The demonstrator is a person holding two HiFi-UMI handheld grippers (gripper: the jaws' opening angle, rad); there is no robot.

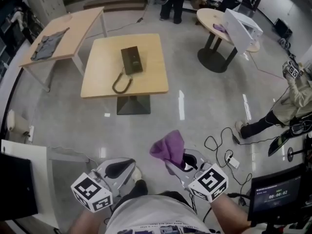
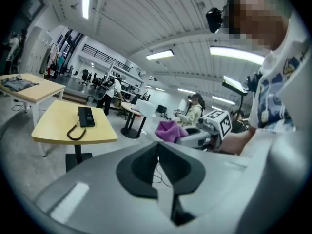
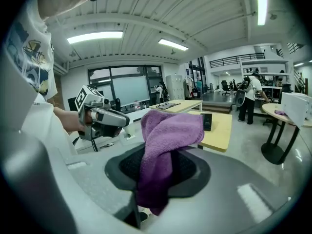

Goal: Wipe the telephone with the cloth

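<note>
Telephone (image 1: 131, 60) one; cloth (image 1: 168, 147) one, in right gripper (image 1: 181, 161).

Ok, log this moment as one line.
right gripper: shut on purple cloth | left gripper: shut, empty | telephone: on table, untouched | wiping: not yet begun

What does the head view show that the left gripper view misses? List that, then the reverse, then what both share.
Head view only: the left gripper's marker cube and the timer screen at the lower right. Left gripper view only: the ceiling light strips and the left gripper seen close up, jaws shut with nothing between them. Both: the telephone on the square table, and the purple cloth pinched in the right gripper.
</note>
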